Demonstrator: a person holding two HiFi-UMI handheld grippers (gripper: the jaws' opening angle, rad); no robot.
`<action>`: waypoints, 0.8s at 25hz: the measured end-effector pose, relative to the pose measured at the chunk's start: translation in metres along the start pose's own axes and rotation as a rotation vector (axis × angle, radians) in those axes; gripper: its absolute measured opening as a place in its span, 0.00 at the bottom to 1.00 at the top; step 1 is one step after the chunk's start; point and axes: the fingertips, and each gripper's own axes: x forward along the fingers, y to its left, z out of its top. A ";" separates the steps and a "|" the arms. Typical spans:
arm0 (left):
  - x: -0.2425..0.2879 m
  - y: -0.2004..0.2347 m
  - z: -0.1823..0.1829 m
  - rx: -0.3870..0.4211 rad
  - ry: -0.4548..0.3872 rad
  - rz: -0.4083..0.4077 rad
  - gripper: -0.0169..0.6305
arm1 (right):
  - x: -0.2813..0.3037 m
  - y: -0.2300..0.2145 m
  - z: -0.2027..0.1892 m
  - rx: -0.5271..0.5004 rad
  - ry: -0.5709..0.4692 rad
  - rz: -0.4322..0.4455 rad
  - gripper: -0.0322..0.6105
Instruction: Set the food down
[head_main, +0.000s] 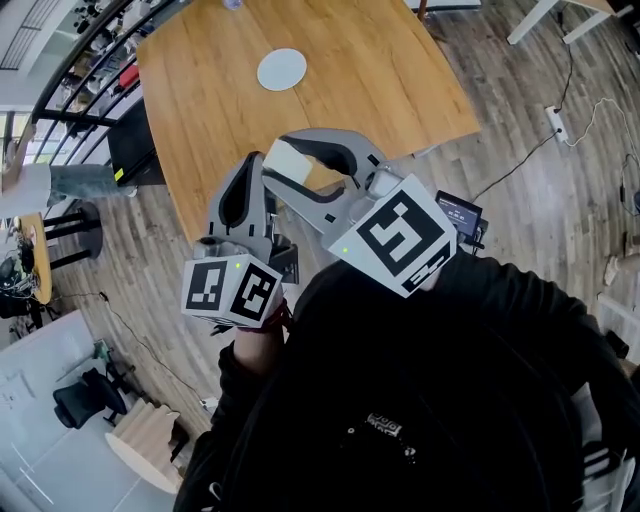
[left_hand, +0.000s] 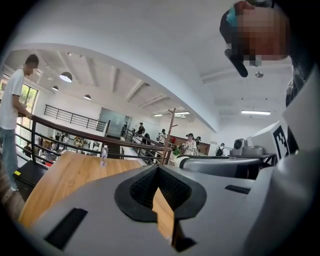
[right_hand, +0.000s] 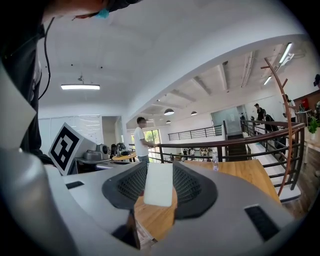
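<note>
Right gripper (right_hand: 159, 170) clamped on a pale rectangular food slab (head_main: 288, 160), held upright between its pads in the air over the near part of the wooden table (head_main: 400, 80). Left gripper (left_hand: 157, 171) just beside it, jaws closed together, nothing between them. White plate (head_main: 282, 69) lies farther along the table, well apart.

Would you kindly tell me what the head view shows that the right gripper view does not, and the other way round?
Only the head view shows the white plate and the power strip on the floor. Only the right gripper view shows the ceiling lamp. Both show the wooden table and the pale block clamped in the right claw.
</note>
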 end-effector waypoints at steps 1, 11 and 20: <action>0.007 -0.003 0.000 0.003 0.003 -0.003 0.02 | -0.002 -0.008 0.000 0.006 -0.004 -0.001 0.32; 0.047 -0.017 -0.010 -0.001 0.047 -0.022 0.02 | -0.012 -0.049 -0.008 0.051 -0.002 -0.020 0.32; 0.061 -0.005 -0.010 -0.029 0.060 -0.064 0.02 | 0.002 -0.060 -0.009 0.070 0.020 -0.057 0.32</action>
